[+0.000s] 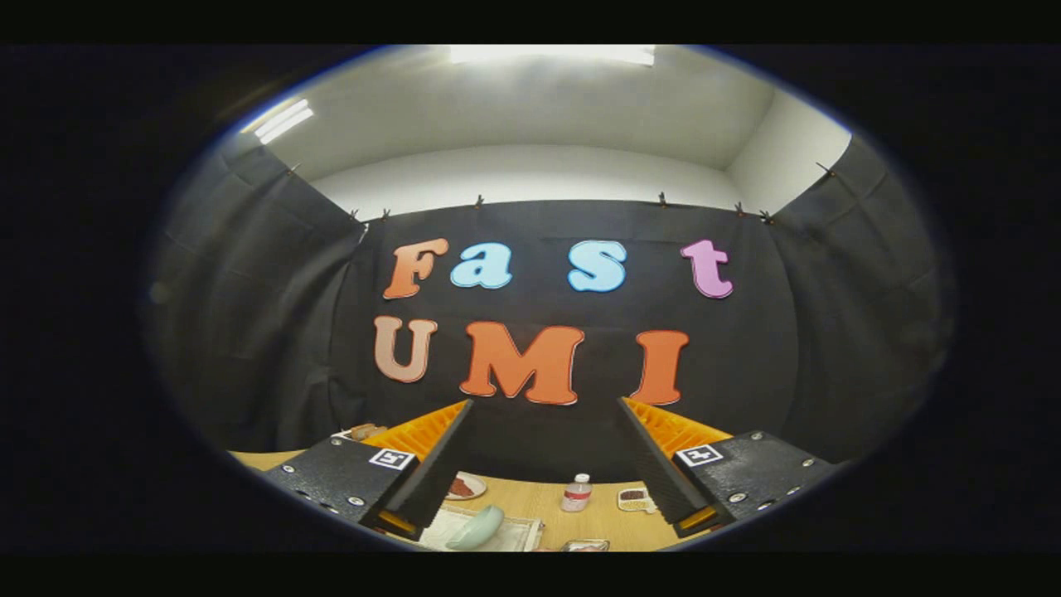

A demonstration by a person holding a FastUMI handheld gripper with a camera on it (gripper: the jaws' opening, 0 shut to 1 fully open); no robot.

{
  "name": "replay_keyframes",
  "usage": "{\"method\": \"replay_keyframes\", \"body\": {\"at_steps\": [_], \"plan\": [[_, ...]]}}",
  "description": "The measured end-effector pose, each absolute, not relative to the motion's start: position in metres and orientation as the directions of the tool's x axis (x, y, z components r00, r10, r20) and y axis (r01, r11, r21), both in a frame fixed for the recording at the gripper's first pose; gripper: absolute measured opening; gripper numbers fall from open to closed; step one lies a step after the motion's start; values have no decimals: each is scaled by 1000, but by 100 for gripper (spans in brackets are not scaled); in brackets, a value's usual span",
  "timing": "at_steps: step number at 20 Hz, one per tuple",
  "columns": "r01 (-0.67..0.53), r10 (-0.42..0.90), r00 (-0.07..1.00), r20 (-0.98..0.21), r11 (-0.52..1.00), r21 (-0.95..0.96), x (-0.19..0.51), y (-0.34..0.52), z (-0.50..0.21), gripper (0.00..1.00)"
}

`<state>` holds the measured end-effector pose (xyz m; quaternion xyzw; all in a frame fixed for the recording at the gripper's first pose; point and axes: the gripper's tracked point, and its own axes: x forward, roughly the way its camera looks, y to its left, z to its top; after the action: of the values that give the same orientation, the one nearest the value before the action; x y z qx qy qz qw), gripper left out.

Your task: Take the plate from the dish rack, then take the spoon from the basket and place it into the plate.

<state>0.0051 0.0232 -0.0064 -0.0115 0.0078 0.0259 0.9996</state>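
**Gripper held high over the table, fingers spread and empty**

Above the wooden table (597, 518), the gripper (545, 406) is raised and pointed mostly at the booth's black cloth wall (539, 431), so the tabletop shows as a narrow strip low between and below the fingers. The tongs are released: both fingers stand wide apart, one reaching toward 11 o'clock and the other toward 1 o'clock, and nothing lies between them.

At 6 o'clock from the gap, just below the fingers, a pale green curved object (478, 528) rests on a light cloth or mat (514, 535); whether this is the spoon or part of the plate cannot be told. Beside the inner edge of the left finger, at about 7 o'clock, a small round dish (466, 487) holds something reddish. Near the middle of the gap, farther back on the table, stands a small bottle (577, 492) with a white cap. At 5 o'clock, touching the edge of the right finger in the view, sits a small tray (634, 498) with dark and pale contents. A further small container (585, 546) lies at the near edge, too cropped to identify. The dish rack and basket cannot be made out.
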Motion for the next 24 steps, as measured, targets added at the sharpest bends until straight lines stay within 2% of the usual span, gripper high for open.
{"method": "replay_keyframes", "body": {"at_steps": [8,14,17,20,24], "plan": [[-78,74,993,-87,996,-45,8,32,-33,99],[-126,122,970,-212,992,-8,11,47,-72,99],[-156,161,933,-321,987,39,15,56,-102,99],[-176,200,853,-481,980,95,16,65,-143,99],[-196,233,766,-600,972,127,25,75,-170,99]]}}
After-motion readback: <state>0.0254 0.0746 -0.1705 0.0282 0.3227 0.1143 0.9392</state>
